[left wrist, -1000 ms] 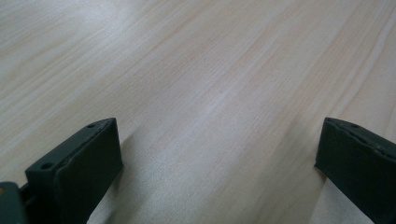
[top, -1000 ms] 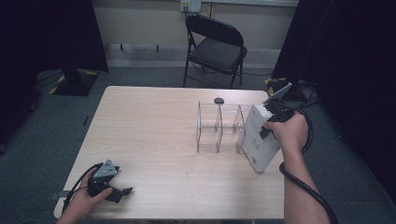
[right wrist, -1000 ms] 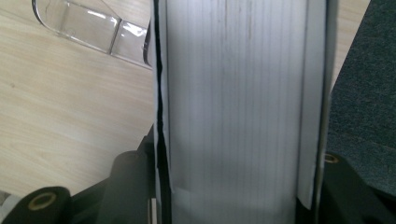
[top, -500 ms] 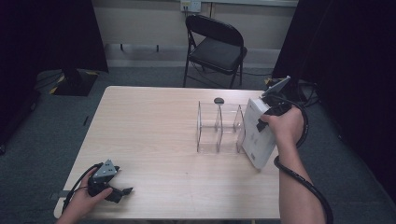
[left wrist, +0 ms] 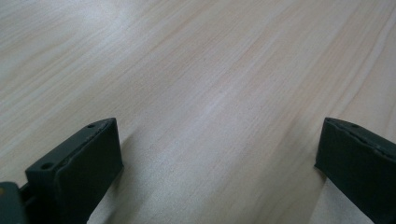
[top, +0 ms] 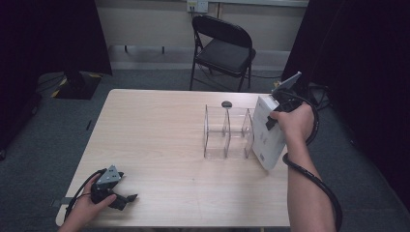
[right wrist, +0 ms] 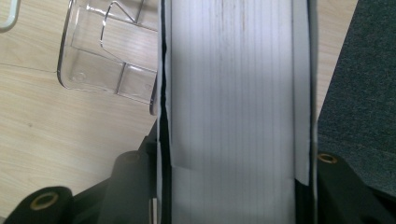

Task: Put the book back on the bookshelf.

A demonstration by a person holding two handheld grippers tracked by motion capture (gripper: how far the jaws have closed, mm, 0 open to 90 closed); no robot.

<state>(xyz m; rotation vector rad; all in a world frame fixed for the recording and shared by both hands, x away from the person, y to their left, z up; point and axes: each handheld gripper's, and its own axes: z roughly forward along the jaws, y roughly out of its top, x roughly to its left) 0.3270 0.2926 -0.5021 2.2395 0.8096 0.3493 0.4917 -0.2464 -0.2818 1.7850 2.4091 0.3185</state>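
Nearest the person, the left hand-held gripper point(top: 126, 199) rests at the front left corner of the worktop point(top: 159, 140), a pale wood-grain laminate board, matt and smooth, with soft streaks running along its length. The gripper is black, with a grey three-cornered plate on top and a dark cable looping behind the hand. In the left gripper view its two blocky, matt black jaws stand wide apart with nothing but bare wood between them.

Farther in, at the right side of the worktop, the right hand-held gripper point(top: 269, 122) grips a white book point(top: 267, 135), a thick rectangular volume with smooth, plain covers. In the right gripper view the book's page block point(right wrist: 233, 93) shows as a broad band of fine parallel lines, faintly grey and slightly soiled near the far end, with the thin white covers at either edge; the jaws press on the covers from both sides. The book stands tilted, its lower corner close to the worktop's right edge, and the hand clasps the gripper against its upper part.

Just beside the book, to its left, stands a clear plastic rack point(top: 227, 133) with upright, rounded dividers, glossy and see-through. Beyond it lies a small dark oval object point(top: 226, 104). Past the worktop stands a black folding chair point(top: 225, 46) on grey carpet.
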